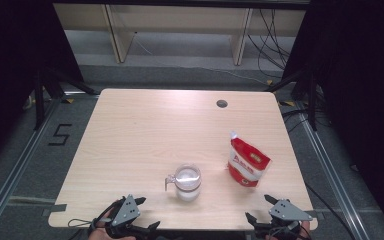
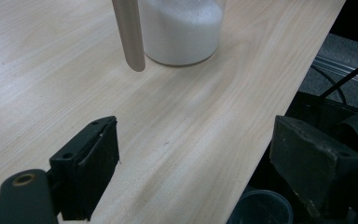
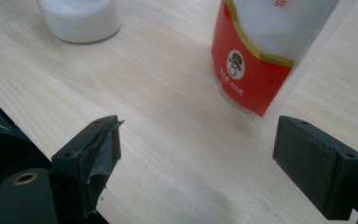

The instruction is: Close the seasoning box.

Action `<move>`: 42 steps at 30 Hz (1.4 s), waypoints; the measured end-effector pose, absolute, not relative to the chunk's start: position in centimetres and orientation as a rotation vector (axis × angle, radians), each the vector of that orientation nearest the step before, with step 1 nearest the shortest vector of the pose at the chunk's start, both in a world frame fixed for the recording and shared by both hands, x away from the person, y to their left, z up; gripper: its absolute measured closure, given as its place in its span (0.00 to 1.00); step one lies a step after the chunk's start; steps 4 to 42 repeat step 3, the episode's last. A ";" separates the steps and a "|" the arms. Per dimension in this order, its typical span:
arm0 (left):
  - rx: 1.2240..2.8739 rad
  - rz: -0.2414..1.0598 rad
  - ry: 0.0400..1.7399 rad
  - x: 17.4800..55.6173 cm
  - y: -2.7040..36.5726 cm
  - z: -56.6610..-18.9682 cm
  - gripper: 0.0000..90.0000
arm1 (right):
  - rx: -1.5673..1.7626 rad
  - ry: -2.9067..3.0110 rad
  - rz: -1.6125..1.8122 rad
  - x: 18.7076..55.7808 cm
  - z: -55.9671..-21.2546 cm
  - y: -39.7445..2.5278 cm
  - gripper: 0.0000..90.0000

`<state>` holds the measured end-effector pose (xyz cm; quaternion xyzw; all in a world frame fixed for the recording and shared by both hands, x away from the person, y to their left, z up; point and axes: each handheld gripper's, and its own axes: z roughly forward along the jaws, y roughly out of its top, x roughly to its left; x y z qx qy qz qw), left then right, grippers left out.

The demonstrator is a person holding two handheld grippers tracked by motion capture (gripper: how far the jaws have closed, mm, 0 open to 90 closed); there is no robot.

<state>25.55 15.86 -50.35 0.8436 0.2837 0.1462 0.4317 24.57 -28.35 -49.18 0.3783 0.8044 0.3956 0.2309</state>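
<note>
While the glass jar (image 1: 187, 181) of white powder stood near the worktop's (image 1: 145, 140) front edge, roughly centred, its handle (image 1: 169, 182) pointed to the person's left. Red-and-white pouch (image 1: 247, 162) stood upright to the jar's right, near but apart from it. Left tongs (image 1: 142, 214) hovered at the front edge, just in front-left of the jar, released, jaws spread wide, gripping nothing; the left gripper view showed the jar (image 2: 182, 30) and handle (image 2: 129, 32) ahead. Right tongs (image 1: 260, 209) sat at the front-right edge, below the pouch, also released and empty; pouch (image 3: 261, 51) ahead between the jaws. Cable hole (image 1: 222, 103) at the far side.
</note>
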 end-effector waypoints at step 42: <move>2.076 0.347 0.720 25.4 15.7 -50.4 0.17 | 1.028 2.192 1.084 24.7 -49.2 -28.5 0.18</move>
